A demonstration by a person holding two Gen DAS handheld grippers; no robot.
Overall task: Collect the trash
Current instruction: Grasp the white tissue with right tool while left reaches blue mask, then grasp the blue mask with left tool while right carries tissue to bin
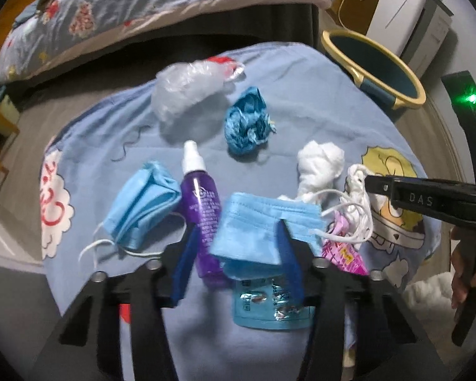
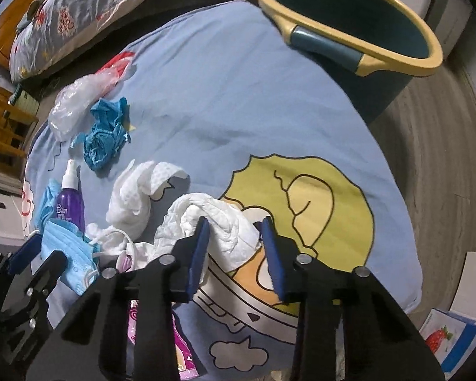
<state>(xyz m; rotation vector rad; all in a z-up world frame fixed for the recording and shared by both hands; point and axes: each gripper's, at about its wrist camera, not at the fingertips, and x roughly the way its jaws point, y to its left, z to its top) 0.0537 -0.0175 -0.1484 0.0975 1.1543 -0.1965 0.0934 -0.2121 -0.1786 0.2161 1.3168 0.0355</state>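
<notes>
Trash lies on a blue cartoon-print bedsheet (image 1: 301,101). My left gripper (image 1: 238,238) is open, its blue fingers either side of a folded blue face mask (image 1: 263,222) and a purple spray bottle (image 1: 201,200). A blister pack (image 1: 269,308) lies under the mask. My right gripper (image 2: 234,231) is open around a crumpled white tissue (image 2: 225,222); it also shows in the left wrist view (image 1: 369,184). A teal bin with a yellow rim (image 2: 349,16) stands beyond the bed's corner.
Also on the sheet: a second blue mask (image 1: 142,203), a clear plastic bag (image 1: 187,85), a crumpled blue wrapper (image 1: 247,120), another white tissue (image 1: 320,165), a pink wrapper (image 1: 342,250). A pillow (image 1: 142,9) lies behind. Grey floor (image 2: 444,174) is to the right.
</notes>
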